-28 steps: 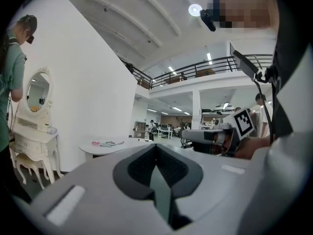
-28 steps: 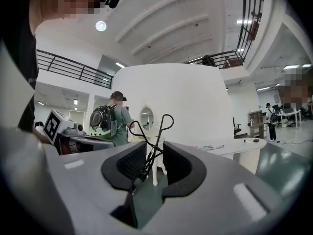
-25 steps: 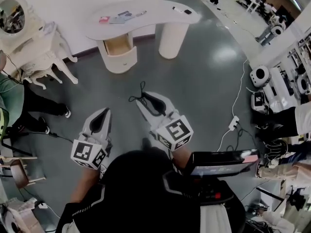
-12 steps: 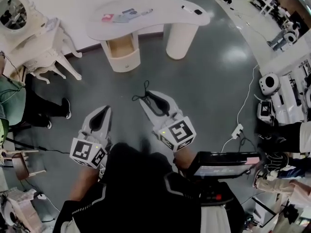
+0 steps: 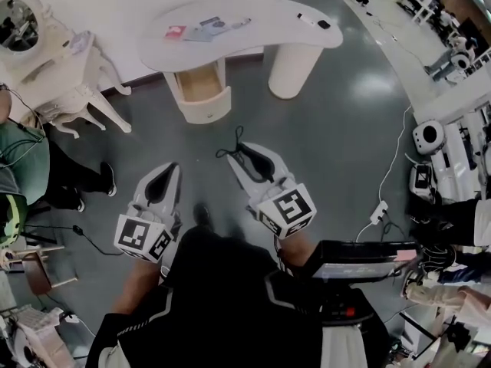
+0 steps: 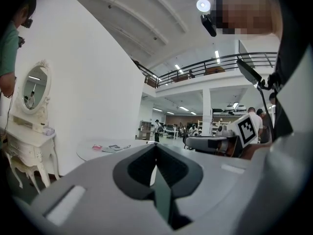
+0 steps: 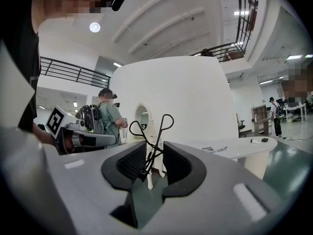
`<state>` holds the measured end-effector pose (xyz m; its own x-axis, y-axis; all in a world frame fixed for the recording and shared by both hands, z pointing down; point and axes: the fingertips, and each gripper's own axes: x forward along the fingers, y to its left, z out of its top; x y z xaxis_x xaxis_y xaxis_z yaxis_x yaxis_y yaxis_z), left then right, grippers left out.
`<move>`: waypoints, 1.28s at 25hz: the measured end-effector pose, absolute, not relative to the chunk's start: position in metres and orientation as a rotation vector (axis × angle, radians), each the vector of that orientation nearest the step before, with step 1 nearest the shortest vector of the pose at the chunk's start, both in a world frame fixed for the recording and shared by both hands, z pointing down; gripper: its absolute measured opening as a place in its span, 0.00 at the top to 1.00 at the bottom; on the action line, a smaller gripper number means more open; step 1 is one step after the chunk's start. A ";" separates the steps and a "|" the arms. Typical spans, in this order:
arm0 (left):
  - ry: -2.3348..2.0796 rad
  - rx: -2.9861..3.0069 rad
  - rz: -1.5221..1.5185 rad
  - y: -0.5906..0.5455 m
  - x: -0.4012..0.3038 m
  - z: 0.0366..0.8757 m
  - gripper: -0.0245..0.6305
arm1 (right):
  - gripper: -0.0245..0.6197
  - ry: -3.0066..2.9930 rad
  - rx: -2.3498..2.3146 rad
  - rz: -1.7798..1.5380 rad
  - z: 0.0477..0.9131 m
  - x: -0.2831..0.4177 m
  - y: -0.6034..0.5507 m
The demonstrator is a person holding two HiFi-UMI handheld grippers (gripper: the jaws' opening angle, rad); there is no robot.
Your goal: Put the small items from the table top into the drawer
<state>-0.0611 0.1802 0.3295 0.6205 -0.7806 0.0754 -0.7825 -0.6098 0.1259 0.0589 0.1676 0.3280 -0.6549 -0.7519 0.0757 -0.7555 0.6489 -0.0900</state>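
While the drawer (image 5: 205, 114) under the far worktop (image 5: 268, 15) stands open, right gripper (image 5: 242, 152) jaws pinching a black loop-handled tool (image 5: 229, 152), left gripper (image 5: 172, 169) jaws pressed together, black-and-white square markers (image 5: 288, 209) on both.

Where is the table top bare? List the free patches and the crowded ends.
Bare: the middle of the table top, between the pen and the marker. Crowded: the left end, with the red item and cards. The open drawer shows bare wood.
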 end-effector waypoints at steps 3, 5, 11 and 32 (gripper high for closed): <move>-1.289 2.715 0.008 0.153 -0.075 0.323 0.96 | 0.79 -2.815 1.308 0.161 0.325 0.044 0.142; -1.275 2.721 0.003 0.137 -0.086 0.321 0.96 | 0.79 -2.805 1.330 0.159 0.322 0.034 0.125; -1.212 2.765 -0.021 0.093 -0.114 0.314 0.96 | 0.79 -2.775 1.373 0.159 0.315 0.005 0.085; -1.246 2.739 -0.083 -0.031 -0.135 0.317 0.96 | 0.79 -2.791 1.349 0.178 0.320 -0.018 -0.043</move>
<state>-0.1354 -0.0305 0.3173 0.6573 -0.7536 0.0041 -0.7463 -0.6502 0.1423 -0.0182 -0.0434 0.3198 -0.6219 -0.7787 0.0830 -0.7829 0.6160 -0.0870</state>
